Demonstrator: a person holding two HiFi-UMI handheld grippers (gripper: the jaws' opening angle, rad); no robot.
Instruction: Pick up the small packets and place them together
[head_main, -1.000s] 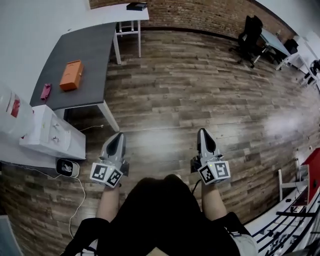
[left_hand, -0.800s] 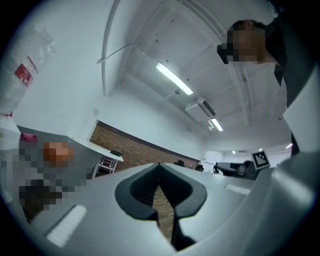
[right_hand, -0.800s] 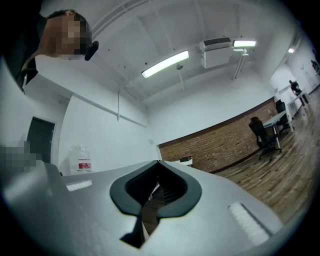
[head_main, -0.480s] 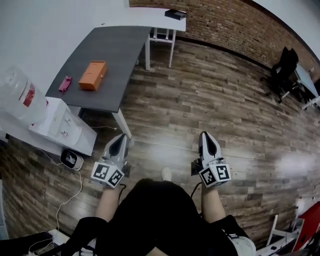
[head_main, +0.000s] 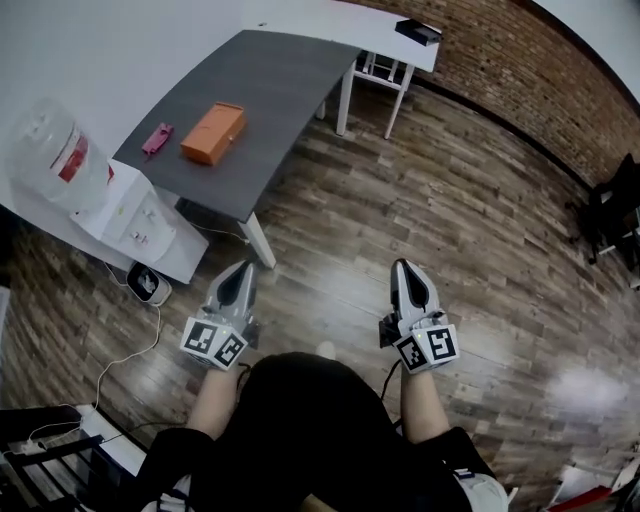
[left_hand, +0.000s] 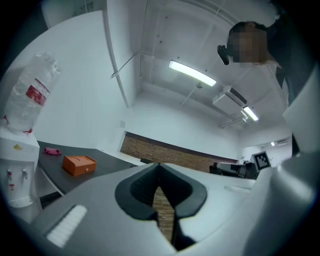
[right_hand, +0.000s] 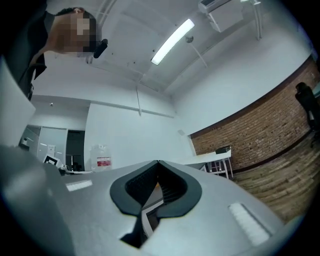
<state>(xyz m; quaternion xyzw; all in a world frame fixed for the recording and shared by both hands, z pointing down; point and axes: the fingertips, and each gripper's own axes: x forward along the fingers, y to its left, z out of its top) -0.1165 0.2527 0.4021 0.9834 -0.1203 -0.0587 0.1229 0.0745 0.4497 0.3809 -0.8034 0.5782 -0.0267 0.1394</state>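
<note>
A small pink packet (head_main: 156, 137) lies on the grey table (head_main: 280, 90) at the upper left, beside an orange box (head_main: 213, 132). The left gripper view shows the same pink packet (left_hand: 51, 150) and orange box (left_hand: 79, 164) far off on the table. My left gripper (head_main: 236, 280) and right gripper (head_main: 405, 272) are held low in front of the person, over the wooden floor, well short of the table. Both are shut with nothing between their jaws, tips meeting in the left gripper view (left_hand: 159, 165) and the right gripper view (right_hand: 158, 163).
A white water dispenser (head_main: 120, 205) with a bottle (head_main: 50, 150) stands left of the table, a cable and small device (head_main: 147, 283) on the floor by it. A white table (head_main: 400, 35) with a dark object stands behind. Brick wall runs along the upper right; an office chair (head_main: 612, 210) is far right.
The head view has swung: the grey table with the box and packet has shifted rightward and closer in view. Both grippers keep their place before the person, still shut.
</note>
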